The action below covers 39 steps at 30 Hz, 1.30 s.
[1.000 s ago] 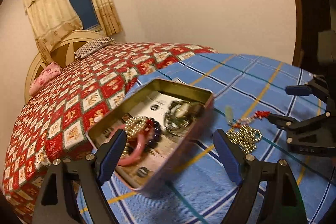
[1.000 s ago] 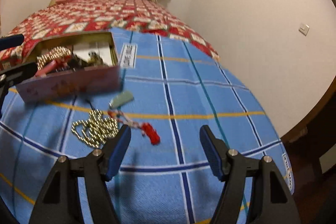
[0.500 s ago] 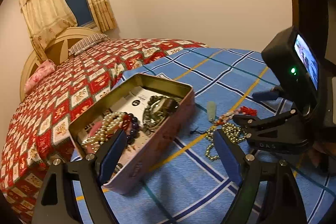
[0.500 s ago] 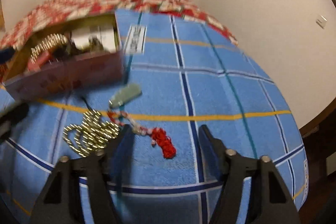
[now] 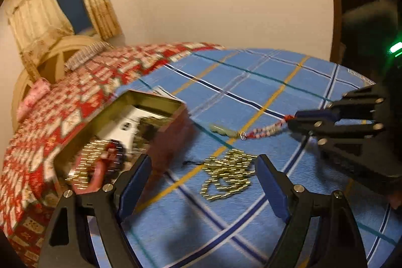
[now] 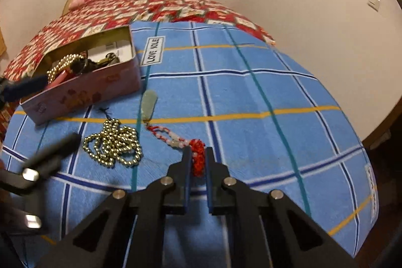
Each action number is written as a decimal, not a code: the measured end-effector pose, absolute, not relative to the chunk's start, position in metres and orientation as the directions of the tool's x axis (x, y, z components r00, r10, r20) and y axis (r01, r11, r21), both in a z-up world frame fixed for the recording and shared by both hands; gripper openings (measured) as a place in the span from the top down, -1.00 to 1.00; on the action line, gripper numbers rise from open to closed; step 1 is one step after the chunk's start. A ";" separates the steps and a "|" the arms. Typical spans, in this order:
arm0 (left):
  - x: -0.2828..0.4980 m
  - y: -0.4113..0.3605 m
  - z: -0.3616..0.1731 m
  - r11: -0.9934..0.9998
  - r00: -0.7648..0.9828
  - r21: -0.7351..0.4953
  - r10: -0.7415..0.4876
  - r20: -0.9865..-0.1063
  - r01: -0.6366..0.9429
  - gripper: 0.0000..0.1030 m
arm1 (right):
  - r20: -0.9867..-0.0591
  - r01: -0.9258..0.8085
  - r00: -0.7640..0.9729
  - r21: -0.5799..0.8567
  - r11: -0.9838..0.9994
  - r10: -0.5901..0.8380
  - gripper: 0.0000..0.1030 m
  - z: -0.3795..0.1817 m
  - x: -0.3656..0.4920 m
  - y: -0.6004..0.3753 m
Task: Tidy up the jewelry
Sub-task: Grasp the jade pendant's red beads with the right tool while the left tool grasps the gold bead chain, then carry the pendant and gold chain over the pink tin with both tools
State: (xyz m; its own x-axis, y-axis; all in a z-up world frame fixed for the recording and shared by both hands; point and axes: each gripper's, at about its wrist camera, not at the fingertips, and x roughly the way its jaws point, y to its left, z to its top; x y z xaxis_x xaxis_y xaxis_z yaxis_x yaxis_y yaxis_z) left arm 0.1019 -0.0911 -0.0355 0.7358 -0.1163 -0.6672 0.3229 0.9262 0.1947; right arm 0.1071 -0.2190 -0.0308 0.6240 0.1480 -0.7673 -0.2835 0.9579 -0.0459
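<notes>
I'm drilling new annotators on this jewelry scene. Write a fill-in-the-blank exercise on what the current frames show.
1. The right hand-held gripper is closed on the ____ tassel of the beaded charm.
2. The gold bead necklace lies on the ____ plaid cloth, outside the tin.
3. The left hand-held gripper has its jaws ____ and holds nothing.
4. The pale green pendant lies ____ the tin, not in it.

Missing words: red; blue; open; beside

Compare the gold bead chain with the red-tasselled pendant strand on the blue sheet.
The gold bead chain lies bunched in a loose heap; the pendant strand is stretched out in a line. The chain is untouched, while the right gripper has its jaws closed on the strand's red tassel. Both lie on the blue sheet, outside the tin.
</notes>
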 end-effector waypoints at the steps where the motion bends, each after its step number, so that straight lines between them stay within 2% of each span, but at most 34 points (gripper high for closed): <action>1: 0.106 -0.095 -0.039 0.924 0.723 0.191 -0.118 -0.681 0.331 -0.55 | -0.764 -0.277 0.627 -0.041 0.960 0.148 0.78 -0.029 0.106 -0.222; 2: 0.110 -0.099 -0.044 0.921 0.710 0.190 -0.119 -0.694 0.340 -0.47 | -0.760 -0.270 0.632 -0.036 0.962 0.149 0.78 -0.027 0.104 -0.225; 4: 0.119 -0.104 -0.052 0.918 0.674 0.176 -0.120 -0.729 0.354 -0.06 | -0.751 -0.260 0.644 -0.034 0.965 0.147 0.78 -0.022 0.102 -0.228; 6: 0.125 -0.106 -0.059 0.916 0.643 0.163 -0.122 -0.756 0.366 0.14 | -0.739 -0.254 0.657 -0.031 0.967 0.149 0.78 -0.016 0.100 -0.230; 7: 0.128 -0.105 -0.061 0.917 0.621 0.143 -0.132 -0.773 0.372 0.17 | -0.734 -0.255 0.661 -0.030 0.966 0.152 0.78 -0.013 0.099 -0.230; 10: 0.132 -0.097 -0.061 0.923 0.607 0.104 -0.156 -0.779 0.370 0.70 | -0.720 -0.259 0.676 -0.029 0.965 0.159 0.78 -0.006 0.100 -0.226; 15: 0.123 -0.082 -0.049 0.924 0.632 0.097 -0.174 -0.755 0.370 0.77 | -0.693 -0.275 0.700 -0.036 0.961 0.174 0.78 0.007 0.099 -0.215; 22: 0.103 -0.055 0.007 0.931 0.729 0.120 -0.184 -0.659 0.344 0.77 | -0.653 -0.309 0.733 -0.070 0.948 0.191 0.79 0.038 0.099 -0.196; 30: 0.103 -0.004 0.053 0.958 0.800 0.149 -0.114 -0.589 0.246 0.77 | -0.604 -0.364 0.767 -0.130 0.922 0.217 0.79 0.075 0.106 -0.163; 39: 0.125 0.044 0.057 0.971 0.812 0.188 -0.010 -0.583 0.147 0.77 | -0.556 -0.420 0.781 -0.131 0.898 0.284 0.79 0.096 0.123 -0.120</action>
